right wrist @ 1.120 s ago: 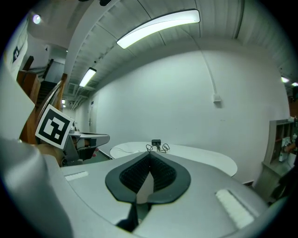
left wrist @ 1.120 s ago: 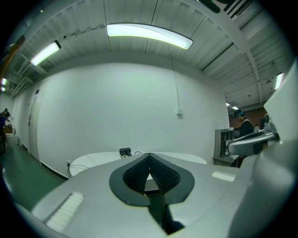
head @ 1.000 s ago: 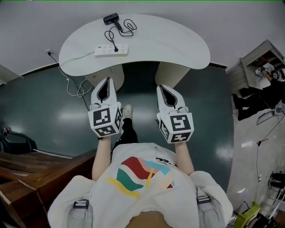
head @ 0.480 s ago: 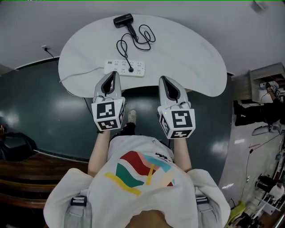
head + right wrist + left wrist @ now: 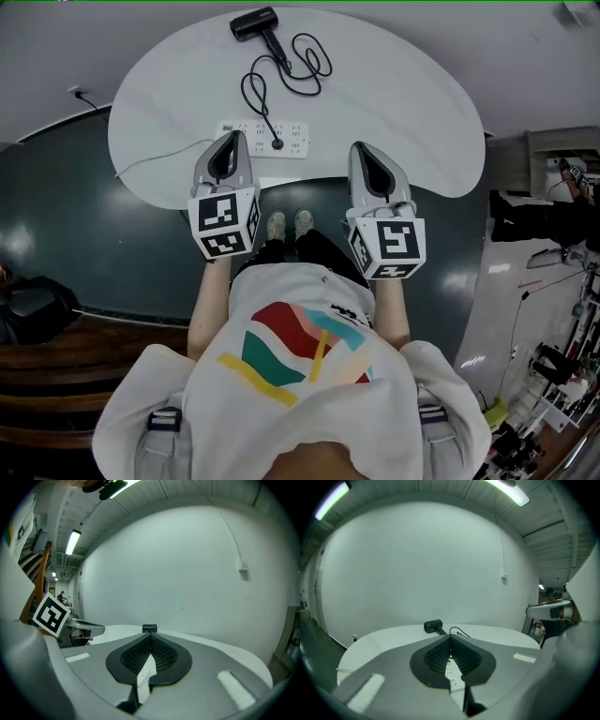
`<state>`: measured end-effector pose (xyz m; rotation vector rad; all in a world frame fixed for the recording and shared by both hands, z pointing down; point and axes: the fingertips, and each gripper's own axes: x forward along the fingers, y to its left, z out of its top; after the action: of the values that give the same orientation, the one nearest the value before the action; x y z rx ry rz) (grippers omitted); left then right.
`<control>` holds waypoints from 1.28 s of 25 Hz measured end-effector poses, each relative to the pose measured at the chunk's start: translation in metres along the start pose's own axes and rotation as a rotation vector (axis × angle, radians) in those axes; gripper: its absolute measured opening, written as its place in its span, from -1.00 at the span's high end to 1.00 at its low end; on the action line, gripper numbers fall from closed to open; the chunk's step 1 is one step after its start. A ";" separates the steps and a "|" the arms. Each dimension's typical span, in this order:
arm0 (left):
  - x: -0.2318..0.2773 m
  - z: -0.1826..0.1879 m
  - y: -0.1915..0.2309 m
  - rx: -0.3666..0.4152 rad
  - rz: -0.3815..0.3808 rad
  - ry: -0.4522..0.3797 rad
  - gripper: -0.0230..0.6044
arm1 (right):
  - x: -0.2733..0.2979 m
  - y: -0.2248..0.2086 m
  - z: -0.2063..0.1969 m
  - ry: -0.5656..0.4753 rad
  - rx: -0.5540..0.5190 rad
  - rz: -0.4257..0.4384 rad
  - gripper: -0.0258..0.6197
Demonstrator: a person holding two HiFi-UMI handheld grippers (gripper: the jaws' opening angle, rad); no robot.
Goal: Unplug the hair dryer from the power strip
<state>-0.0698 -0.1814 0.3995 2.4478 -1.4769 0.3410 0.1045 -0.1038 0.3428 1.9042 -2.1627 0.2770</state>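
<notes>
Head view: one hair dryer (image 5: 255, 22), one power strip (image 5: 246, 138) and one black plug (image 5: 277, 144) seated in it, all on the table (image 5: 403, 103). The strip lies just ahead of the left gripper (image 5: 230, 141), left of the right gripper (image 5: 364, 150).

Left gripper view: jaws closed, empty.

Right gripper view: same.

The plug looks small, rigid, probably tight: pinch its body, pin the light strip.

the right half of the white table (image 5: 412, 112) lay bare, open to a gripper coming from the near edge. left of centre, the power strip (image 5: 295, 136) sat near that edge; behind it the looped cord (image 5: 284, 64) and the hair dryer (image 5: 255, 22) crowded the way to the far rim.
</notes>
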 end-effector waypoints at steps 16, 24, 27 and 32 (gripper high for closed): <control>0.016 0.032 0.007 0.032 0.129 -0.026 0.93 | 0.045 0.000 0.021 -0.068 0.009 0.169 0.88; 0.033 0.021 0.018 -0.032 0.058 0.044 0.57 | 0.052 -0.003 0.017 -0.052 0.014 0.211 0.88; 0.047 -0.004 0.026 -0.044 0.017 0.167 0.43 | 0.054 0.000 0.015 -0.044 0.008 0.225 0.88; 0.064 -0.063 0.034 -0.085 -0.021 0.370 0.19 | 0.061 0.006 0.008 -0.014 0.001 0.265 0.88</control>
<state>-0.0748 -0.2282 0.4828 2.1841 -1.2780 0.6705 0.0906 -0.1631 0.3543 1.6217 -2.4247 0.3133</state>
